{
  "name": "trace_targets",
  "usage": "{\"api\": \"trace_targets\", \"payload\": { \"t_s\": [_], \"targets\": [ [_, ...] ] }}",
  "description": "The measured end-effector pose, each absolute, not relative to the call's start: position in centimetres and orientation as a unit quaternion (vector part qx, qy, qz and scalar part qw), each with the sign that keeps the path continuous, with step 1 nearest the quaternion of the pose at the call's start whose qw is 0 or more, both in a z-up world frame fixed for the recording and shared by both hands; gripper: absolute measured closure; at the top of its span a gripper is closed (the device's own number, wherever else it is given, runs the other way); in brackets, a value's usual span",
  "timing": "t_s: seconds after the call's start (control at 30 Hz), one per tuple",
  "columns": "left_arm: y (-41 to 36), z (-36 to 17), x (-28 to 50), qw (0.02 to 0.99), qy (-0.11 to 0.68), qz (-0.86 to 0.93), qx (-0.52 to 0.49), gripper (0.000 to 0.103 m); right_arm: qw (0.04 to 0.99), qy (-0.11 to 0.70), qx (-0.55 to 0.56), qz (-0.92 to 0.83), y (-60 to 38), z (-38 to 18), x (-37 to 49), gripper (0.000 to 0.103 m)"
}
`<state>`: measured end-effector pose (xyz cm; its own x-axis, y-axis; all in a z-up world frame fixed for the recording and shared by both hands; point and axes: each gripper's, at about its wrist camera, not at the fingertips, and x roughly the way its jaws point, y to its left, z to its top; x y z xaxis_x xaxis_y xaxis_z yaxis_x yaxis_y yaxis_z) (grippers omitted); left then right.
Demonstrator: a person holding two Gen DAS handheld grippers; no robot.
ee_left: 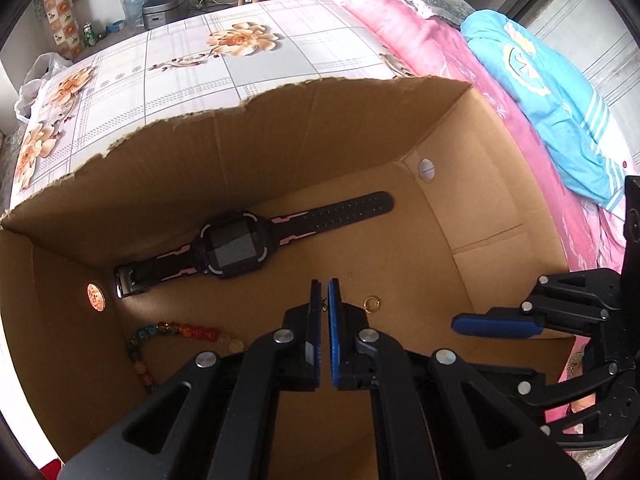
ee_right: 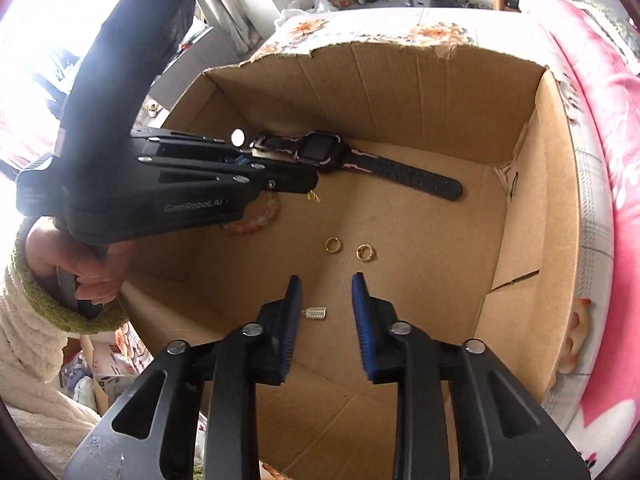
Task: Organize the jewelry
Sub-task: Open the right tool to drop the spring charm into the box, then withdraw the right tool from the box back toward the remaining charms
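An open cardboard box (ee_left: 304, 128) holds the jewelry. My left gripper (ee_left: 325, 292) points down into it, shut on a small gold earring (ee_right: 313, 197) that dangles from its tips. A black and pink watch (ee_left: 236, 246) lies along the far wall, and a coloured bead bracelet (ee_left: 180, 330) lies at the left. Two gold rings (ee_right: 333, 245) (ee_right: 365, 252) rest on the box floor. My right gripper (ee_right: 325, 280) hangs open above a small silver pendant (ee_right: 316, 313) on the floor, not touching it. One of its fingers (ee_left: 496, 325) shows in the left wrist view.
The box stands on a bed with a floral sheet (ee_left: 192, 60). A pink quilt (ee_left: 460, 64) and a blue blanket (ee_left: 560, 100) lie along the right. A person's hand in a cream sleeve (ee_right: 36, 320) holds the left gripper. The box walls are tall and torn.
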<state>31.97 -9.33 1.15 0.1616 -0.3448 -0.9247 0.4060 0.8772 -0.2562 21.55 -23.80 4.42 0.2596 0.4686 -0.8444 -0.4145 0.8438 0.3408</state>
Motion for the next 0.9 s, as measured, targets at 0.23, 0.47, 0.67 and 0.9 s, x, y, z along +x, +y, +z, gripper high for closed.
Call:
{"api": "trace_targets", "payload": {
  "t_s": [0.23, 0.47, 0.67, 0.9],
  "targets": [
    [-9.2, 1.5, 32.3, 0.769, 0.592, -0.240, 0.023, 0.100, 0.809, 0.519, 0.027, 0.273, -24.5, 5.8, 21.5, 0.072],
    [-9.2, 2.2, 31.9, 0.775, 0.582, -0.243, 0.030, 0.096, 0.825, 0.498, 0.033, 0.266, -25.9, 7.4, 21.0, 0.071],
    [-9.0, 3.1, 31.4, 0.785, 0.573, -0.235, 0.030, 0.087, 0.836, 0.479, 0.046, 0.264, -26.8, 8.6, 20.1, 0.071],
    [-7.3, 7.5, 28.1, 0.814, 0.522, -0.252, 0.020, 0.073, 0.860, 0.430, 0.081, 0.261, -28.6, 11.2, 16.9, 0.067]
  ]
}}
